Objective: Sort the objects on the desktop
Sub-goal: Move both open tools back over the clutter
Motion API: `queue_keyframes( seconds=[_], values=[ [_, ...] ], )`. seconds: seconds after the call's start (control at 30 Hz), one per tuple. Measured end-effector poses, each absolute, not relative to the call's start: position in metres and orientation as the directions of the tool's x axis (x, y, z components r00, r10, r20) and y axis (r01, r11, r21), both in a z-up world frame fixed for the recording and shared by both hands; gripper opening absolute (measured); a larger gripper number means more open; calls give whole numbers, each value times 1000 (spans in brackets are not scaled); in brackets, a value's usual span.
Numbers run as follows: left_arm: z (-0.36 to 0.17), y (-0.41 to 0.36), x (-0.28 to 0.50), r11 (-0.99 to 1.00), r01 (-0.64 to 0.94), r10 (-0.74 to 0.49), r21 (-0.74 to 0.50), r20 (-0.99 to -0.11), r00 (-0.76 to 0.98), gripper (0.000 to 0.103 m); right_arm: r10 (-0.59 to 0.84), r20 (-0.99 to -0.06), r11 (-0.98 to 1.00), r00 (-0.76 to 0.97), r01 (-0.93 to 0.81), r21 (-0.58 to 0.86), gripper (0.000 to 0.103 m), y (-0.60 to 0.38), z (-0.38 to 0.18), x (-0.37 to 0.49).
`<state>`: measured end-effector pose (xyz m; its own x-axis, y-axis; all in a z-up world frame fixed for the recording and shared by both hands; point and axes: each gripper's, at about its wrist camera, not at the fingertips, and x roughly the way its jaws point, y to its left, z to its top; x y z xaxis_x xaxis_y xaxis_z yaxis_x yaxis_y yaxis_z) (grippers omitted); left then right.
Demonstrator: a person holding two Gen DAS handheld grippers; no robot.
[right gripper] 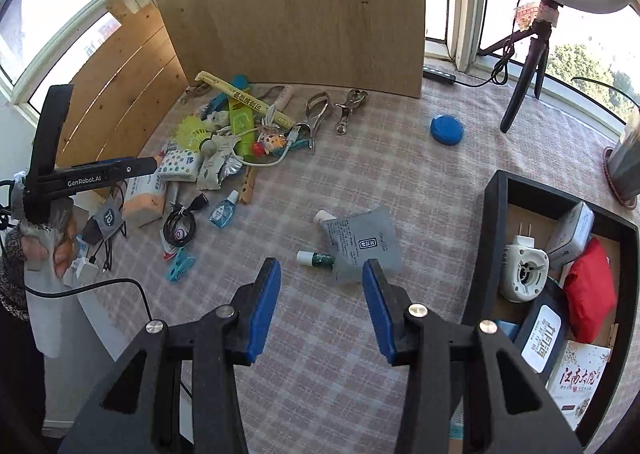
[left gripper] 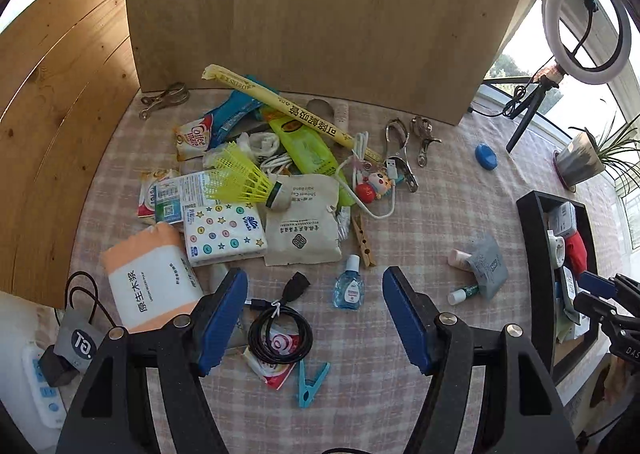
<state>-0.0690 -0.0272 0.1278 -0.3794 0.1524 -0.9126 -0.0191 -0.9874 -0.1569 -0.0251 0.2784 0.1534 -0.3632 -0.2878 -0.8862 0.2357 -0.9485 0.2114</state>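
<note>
while both my tools hang over the checked cloth of the counter [left gripper: 460,193], neither one holds anything. my left gripper [left gripper: 315,318] has its jaws spread wide, with only bare cloth, a coiled black cable [left gripper: 280,332] and a small blue dropper bottle [left gripper: 349,288] showing in the gap below. my right gripper [right gripper: 321,308] has its jaws parted too, less widely, and nothing sits between the blue pads [right gripper: 264,310].

the clutter to be sorted lies mostly in 1 heap near the upright wooden board [left gripper: 312,13]: a yellow shuttlecock [left gripper: 240,175], a star-printed tissue pack [left gripper: 224,234], a beige drawstring pouch [left gripper: 302,225], a long yellow straw packet [left gripper: 280,105], a green sachet [left gripper: 308,145] and an orange-edged tissue pack [left gripper: 152,282]. a wooden clothespin [left gripper: 364,240] lies just beside the pouch, and a turquoise plastic clip [left gripper: 312,382] lies near the cable. 2 metal clamps [right gripper: 320,113] rest side by side near the board.

apart from the heap, a grey foil pouch [right gripper: 360,242] lies ahead of my right jaws, touching a green-banded lip balm [right gripper: 316,258]. a blue round lid [right gripper: 447,129] sits alone further back.

at my right, the black tray [right gripper: 494,221] already holds a white plug device [right gripper: 524,272], a red cloth bundle [right gripper: 592,290] and some boxes. in the right view a hand [right gripper: 60,242] grips the left tool's handle.
</note>
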Motion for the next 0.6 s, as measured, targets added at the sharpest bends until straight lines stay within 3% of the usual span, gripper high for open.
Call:
queue_keyframes(
  seconds=[0.43,0.6],
  values=[
    [98,-105,-132,-972,83,180,-221,-921,-345,67,-300,-921,-900,-246,394,188,42,178,122,-101],
    [83,-113,-147,-962,110,202,-249,-924,-324,67,-303,-929,-906,-213,365,212,42,174,104,-128]
  ],
)
